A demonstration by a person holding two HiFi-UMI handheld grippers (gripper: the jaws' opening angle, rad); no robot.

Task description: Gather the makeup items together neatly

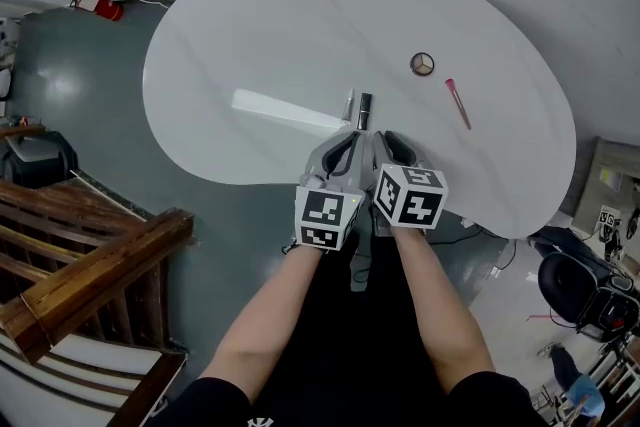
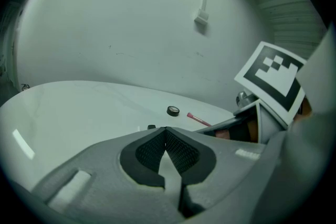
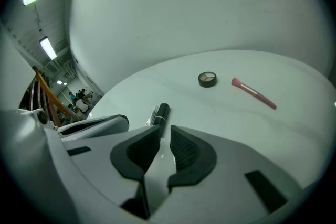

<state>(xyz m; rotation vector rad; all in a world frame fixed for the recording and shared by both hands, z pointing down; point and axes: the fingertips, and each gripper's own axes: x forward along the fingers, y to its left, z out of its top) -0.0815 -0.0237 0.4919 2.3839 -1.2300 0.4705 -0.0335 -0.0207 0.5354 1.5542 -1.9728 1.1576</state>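
With the left gripper [image 2: 166,128] jaws closed on nothing and the right gripper [image 3: 164,131] jaws narrowly apart and empty, just short of the black tube [image 3: 161,113] and clear tube [image 3: 154,114] on the near desk [image 1: 260,25], it seems best to widen the right jaws and bring the far-right compact [image 3: 207,79] and pink brush [image 3: 253,93] alongside.

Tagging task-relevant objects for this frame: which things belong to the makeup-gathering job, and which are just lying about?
Part of the job:
- round compact
- pink makeup brush
- black tube
- pale slim tube beside it

Just lying about, off the table:
- red fire extinguisher
- wooden railing
- black chair
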